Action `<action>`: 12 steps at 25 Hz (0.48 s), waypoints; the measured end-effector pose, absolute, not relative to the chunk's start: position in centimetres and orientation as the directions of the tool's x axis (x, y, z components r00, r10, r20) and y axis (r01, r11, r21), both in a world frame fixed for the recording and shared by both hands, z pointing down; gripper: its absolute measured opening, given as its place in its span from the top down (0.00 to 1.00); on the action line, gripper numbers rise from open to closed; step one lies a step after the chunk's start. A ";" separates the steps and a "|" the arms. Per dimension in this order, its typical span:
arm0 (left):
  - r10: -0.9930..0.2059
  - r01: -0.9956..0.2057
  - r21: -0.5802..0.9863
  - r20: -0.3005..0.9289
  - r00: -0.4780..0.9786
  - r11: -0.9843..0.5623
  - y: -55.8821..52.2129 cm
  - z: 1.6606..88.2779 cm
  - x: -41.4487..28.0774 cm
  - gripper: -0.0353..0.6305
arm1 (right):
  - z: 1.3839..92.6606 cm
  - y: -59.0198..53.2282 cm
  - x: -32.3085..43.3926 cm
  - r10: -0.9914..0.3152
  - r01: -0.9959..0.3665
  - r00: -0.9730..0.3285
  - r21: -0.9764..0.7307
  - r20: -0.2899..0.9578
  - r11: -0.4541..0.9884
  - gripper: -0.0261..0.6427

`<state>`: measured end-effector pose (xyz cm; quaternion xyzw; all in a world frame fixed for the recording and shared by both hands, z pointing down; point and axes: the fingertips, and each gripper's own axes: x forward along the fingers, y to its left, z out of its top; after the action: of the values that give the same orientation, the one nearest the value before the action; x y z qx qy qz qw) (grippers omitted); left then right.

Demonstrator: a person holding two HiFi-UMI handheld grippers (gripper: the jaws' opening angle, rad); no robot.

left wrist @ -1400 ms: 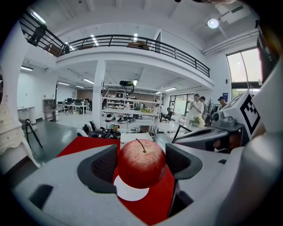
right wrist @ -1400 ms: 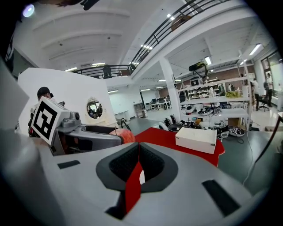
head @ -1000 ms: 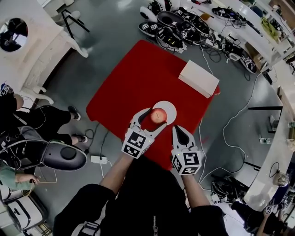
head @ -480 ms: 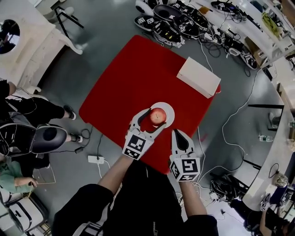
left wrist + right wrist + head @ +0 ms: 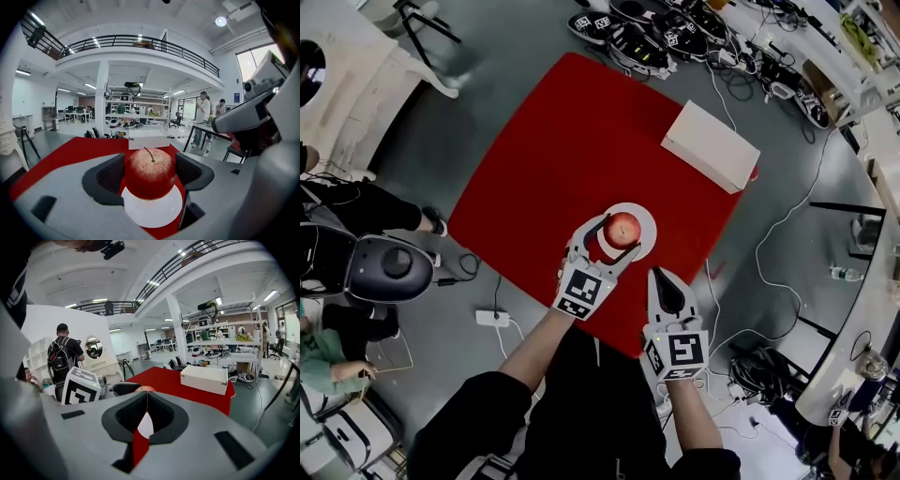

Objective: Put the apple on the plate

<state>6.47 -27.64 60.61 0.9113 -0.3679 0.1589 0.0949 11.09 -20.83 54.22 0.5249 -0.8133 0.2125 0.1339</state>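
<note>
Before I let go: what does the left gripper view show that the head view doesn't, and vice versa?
Only the left gripper view: the stem of the apple, and the left gripper with its pads against the apple's sides, plate below. Only the head view: the right gripper shut and empty beside the plate, and the whole red table. Both: apple, plate, white box.
</note>
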 end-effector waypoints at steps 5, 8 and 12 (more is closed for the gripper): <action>-0.632 -0.700 0.071 0.374 0.679 -0.710 -27.9 63.4 6.9 0.43 | 55.8 -20.2 11.2 -0.786 -0.913 -0.407 -0.214 0.465 0.347 0.94; -0.629 -0.705 0.084 0.386 0.674 -0.704 -28.0 64.9 7.0 0.43 | 56.5 -19.9 11.3 -0.782 -0.916 -0.402 -0.221 0.476 0.336 0.94; -0.618 -0.698 0.098 0.389 0.683 -0.709 -28.2 66.4 7.5 0.43 | 57.2 -19.8 11.6 -0.778 -0.919 -0.394 -0.224 0.489 0.325 0.94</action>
<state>7.46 -28.21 66.37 0.9094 -0.3618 0.1663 0.1202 11.56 -19.81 57.20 0.5301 -0.8004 0.2380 0.1477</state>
